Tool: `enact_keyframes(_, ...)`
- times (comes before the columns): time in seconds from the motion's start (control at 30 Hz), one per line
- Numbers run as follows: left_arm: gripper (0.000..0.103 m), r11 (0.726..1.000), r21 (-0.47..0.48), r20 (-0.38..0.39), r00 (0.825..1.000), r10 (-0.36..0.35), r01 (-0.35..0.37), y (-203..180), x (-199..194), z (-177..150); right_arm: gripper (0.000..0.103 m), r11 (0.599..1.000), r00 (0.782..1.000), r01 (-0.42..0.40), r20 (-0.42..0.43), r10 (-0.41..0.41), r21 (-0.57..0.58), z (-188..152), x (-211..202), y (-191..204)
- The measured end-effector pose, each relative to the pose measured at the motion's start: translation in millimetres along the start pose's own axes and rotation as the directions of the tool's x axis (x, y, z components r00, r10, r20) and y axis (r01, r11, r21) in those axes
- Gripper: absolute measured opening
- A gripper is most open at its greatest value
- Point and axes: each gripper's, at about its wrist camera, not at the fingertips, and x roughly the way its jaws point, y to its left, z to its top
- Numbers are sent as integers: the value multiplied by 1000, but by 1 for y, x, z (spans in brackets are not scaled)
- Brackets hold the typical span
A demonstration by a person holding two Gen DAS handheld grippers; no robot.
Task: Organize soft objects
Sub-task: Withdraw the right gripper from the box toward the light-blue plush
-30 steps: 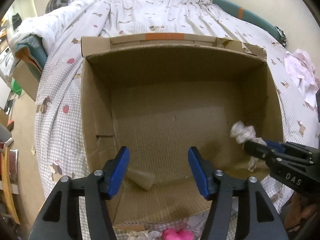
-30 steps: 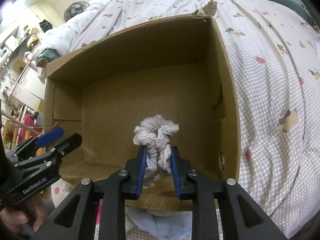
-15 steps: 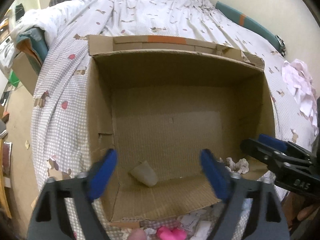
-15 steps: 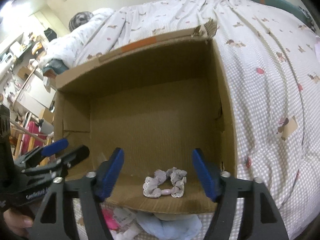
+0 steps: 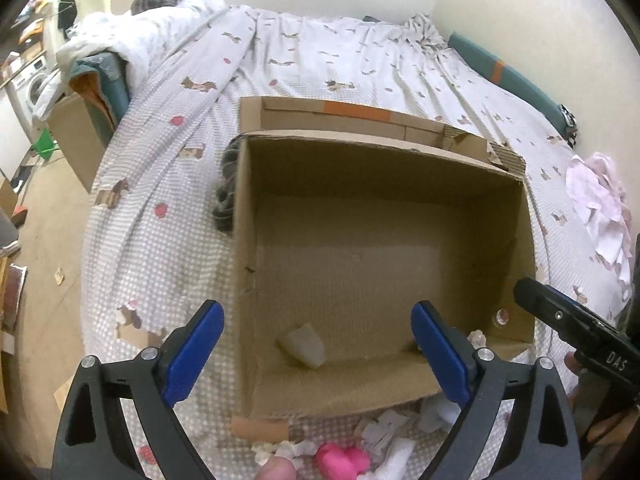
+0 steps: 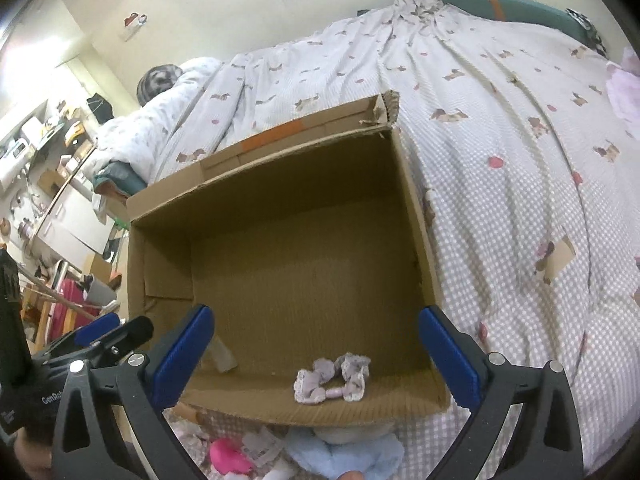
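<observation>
An open cardboard box [image 5: 516, 240] [image 6: 416, 216] sits on the bed. A lilac lace scrunchie [image 6: 331, 377] lies on the box floor near the front edge; a bit of it shows in the left wrist view [image 5: 476, 337]. A small pale soft piece [image 5: 303, 346] [image 6: 223, 356] lies in the front left part of the box. My left gripper [image 5: 316, 354] is open and empty above the box front. My right gripper [image 6: 316, 354] is open and empty above the scrunchie. A pink soft toy [image 5: 342, 458] [image 6: 230, 458] and a light blue plush [image 6: 348, 452] lie in front of the box.
The bed has a grey checked sheet [image 5: 160, 184] with a pink-white cloth [image 5: 600, 208] at its right edge. White scraps [image 5: 388, 432] lie before the box. A dark knitted item [image 5: 226, 192] sits against the box's left wall. Floor and furniture lie to the left.
My right gripper opened and dropped the scrunchie into the box, then pulled back. My left gripper opened wider and drew back and up from the box.
</observation>
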Motion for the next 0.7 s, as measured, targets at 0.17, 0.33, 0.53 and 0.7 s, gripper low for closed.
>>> enact_keyframes(0.17,94,1000,5,-3,1000,24,-24,9,-12,-6,103,999,999,48,-12,-48,2,-10,-9,1)
enact_keyframes(0.33,94,998,-48,8,999,42,-42,26,-30,-17,103,997,997,72,-10,-72,-32,-17,-23,4)
enact_keyframes(0.53,102,997,-49,40,997,68,-66,36,-52,-40,103,993,993,115,5,-115,-36,-31,-36,1)
enact_keyframes(0.7,102,994,-107,9,999,32,-31,51,-56,-60,103,987,989,150,0,-150,-50,-47,-46,4)
